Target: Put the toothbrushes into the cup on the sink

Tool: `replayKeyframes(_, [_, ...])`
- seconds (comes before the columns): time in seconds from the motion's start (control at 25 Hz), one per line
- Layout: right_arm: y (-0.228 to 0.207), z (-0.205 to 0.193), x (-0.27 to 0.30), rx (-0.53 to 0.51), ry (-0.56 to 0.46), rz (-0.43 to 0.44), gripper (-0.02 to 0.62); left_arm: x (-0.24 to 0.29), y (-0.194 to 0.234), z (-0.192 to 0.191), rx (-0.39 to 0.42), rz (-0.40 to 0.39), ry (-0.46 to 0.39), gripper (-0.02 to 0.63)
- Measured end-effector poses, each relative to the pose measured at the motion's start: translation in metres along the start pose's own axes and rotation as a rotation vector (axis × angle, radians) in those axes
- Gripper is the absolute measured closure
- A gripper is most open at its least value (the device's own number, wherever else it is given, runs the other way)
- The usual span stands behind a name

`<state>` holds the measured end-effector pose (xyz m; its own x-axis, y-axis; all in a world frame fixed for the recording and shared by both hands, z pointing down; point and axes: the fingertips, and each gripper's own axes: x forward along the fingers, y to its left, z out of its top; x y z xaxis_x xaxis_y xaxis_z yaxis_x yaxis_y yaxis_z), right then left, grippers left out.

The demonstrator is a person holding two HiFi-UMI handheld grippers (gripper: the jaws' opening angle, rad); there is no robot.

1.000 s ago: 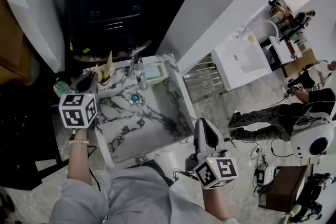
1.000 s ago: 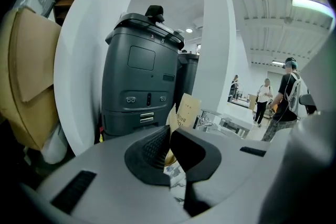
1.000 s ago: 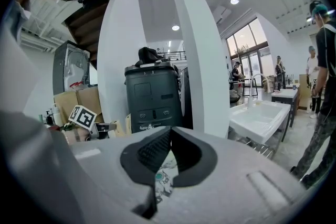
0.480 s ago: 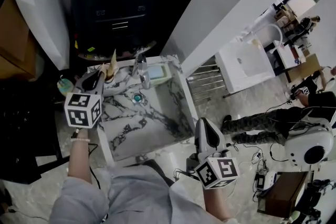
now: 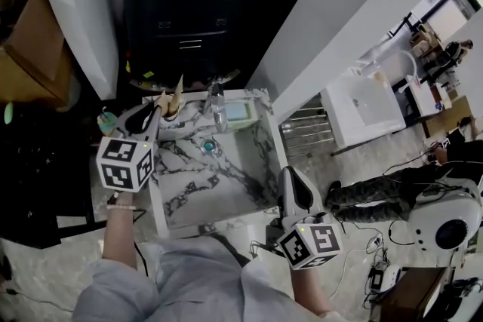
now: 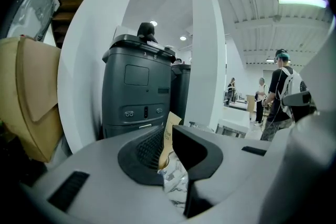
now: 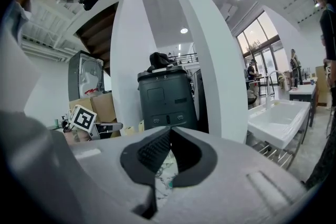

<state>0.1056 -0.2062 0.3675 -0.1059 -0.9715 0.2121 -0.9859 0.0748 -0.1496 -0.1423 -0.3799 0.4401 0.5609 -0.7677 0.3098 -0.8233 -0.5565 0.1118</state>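
Head view: a marble-patterned sink (image 5: 219, 177) with a faucet (image 5: 219, 115) at its back. Behind it is a dark machine (image 5: 192, 11), and to the right a white pillar (image 5: 339, 26). Two tan paper packets (image 5: 178, 93) stand upright at the sink's back left corner, just ahead of the left hand-held gripper (image 5: 153, 111). What holds them is too small to tell. The right hand-held gripper (image 5: 289, 179) hangs beside the sink's right rim.

Left gripper view: the jaws stand a narrow slit apart. A tan packet (image 6: 170, 122) shows in the slit, with no squeeze visible.

Right gripper view: the jaws are pressed together and hold nothing, with marble below them.
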Motion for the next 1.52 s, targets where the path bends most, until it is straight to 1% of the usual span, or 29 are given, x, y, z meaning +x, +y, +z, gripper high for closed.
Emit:
replayKeyframes(0.16, [0.008,0.008,0.006,0.000,-0.021,0.050,0.597,-0.020,-0.011,0.016,-0.010,0.014,-0.034,0.574])
replayKeyframes(0.44, [0.022,0.028,0.013,-0.005,-0.074,0.134,0.597,-0.054,-0.036,0.036,0.012,0.039,-0.056,0.575])
replayKeyframes(0.56, [0.028,0.037,0.014,-0.006,-0.098,0.169,0.597,-0.070,-0.045,0.048,0.000,0.055,-0.084,0.597])
replayKeyframes(0.76, [0.037,0.051,0.015,-0.012,-0.124,0.224,0.597,-0.100,-0.067,0.064,0.009,0.053,-0.118,0.598])
replayKeyframes(1.12, [0.067,0.059,0.019,-0.015,-0.140,0.337,0.597,-0.136,-0.102,0.065,0.036,0.040,-0.124,0.598])
replayKeyframes(1.52, [0.090,0.062,0.016,-0.012,-0.137,0.438,0.597,-0.163,-0.112,0.062,0.019,0.087,-0.126,0.600])
